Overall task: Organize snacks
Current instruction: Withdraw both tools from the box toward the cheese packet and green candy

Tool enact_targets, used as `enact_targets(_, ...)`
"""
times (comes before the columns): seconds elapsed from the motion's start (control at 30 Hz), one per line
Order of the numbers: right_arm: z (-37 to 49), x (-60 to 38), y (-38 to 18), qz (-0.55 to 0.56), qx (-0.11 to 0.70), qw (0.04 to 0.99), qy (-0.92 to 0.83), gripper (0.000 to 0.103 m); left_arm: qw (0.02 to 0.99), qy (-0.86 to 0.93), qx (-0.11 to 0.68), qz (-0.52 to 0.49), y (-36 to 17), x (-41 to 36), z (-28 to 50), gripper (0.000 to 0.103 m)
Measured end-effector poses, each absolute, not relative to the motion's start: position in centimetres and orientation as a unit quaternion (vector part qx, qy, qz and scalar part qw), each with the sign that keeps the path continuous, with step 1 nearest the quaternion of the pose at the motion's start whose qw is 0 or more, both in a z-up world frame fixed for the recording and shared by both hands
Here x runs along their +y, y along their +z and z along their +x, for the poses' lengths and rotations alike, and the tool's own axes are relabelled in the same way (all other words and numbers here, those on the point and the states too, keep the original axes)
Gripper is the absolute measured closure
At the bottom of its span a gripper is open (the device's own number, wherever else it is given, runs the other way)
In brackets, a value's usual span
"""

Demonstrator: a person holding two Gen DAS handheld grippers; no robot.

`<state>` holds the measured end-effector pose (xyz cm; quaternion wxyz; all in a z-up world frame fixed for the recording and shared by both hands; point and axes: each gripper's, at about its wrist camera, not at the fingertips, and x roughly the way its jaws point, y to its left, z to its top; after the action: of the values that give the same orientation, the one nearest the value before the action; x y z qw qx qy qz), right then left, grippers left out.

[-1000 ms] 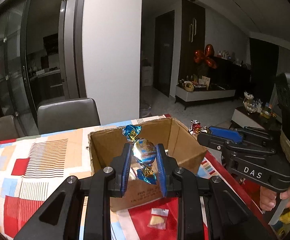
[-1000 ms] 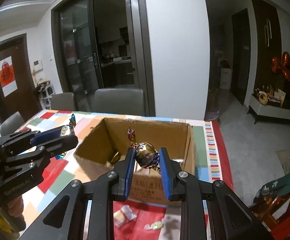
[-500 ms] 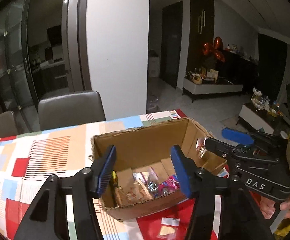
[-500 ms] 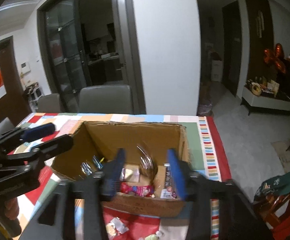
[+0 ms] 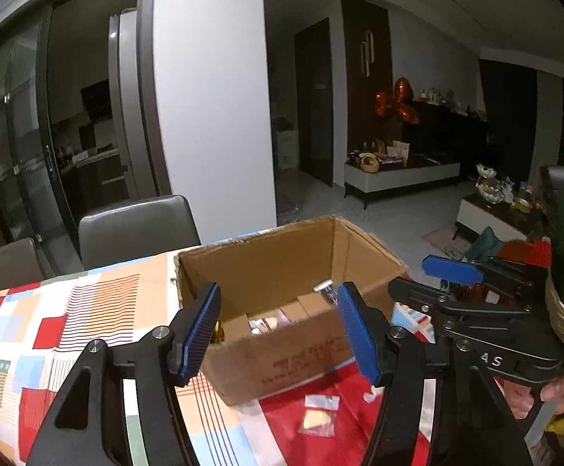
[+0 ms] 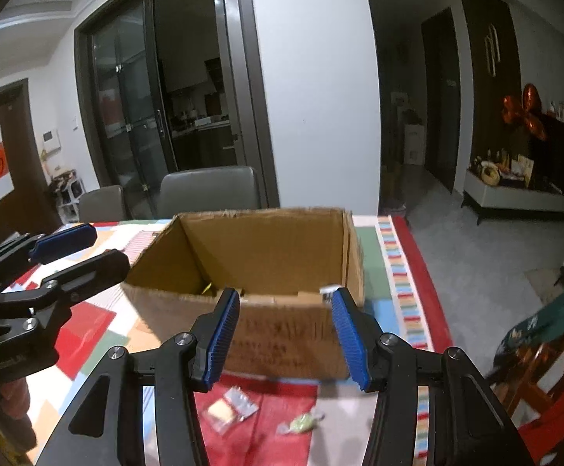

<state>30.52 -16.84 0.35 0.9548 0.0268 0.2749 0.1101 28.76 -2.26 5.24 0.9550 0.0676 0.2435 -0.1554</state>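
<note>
Snacks lie inside the brown cardboard box (image 5: 282,272) on the checked tablecloth (image 5: 68,310). Two more wrapped snacks lie on the red part of the cloth in front of the box: a clear packet (image 6: 229,407) and a green candy (image 6: 301,423). The left claw (image 5: 278,334) is opening, with nothing between its jaws. The right claw (image 6: 284,338) is partly open and holds nothing.

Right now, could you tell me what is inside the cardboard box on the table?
The cardboard box holds several small wrapped snacks: pale packets and a silvery wrapper near its right wall. The near wall hides the rest of the floor, so I cannot count them.
</note>
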Motion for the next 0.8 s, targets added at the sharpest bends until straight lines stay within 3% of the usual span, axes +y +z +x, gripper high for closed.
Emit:
enact_targets(0.23,28.6,-17.5,-2.4,0.055,0.293,0.949,0.101,0.052,0.952,-0.158,0.247,0.087,2.7,-2.7,26.4,0.042)
enact_targets(0.8,28.1,-18.0,-10.3,0.055,0.371,0.924,0.077,0.052,0.914,-0.183,0.353,0.084,-7.0,-3.7,27.3,0.042)
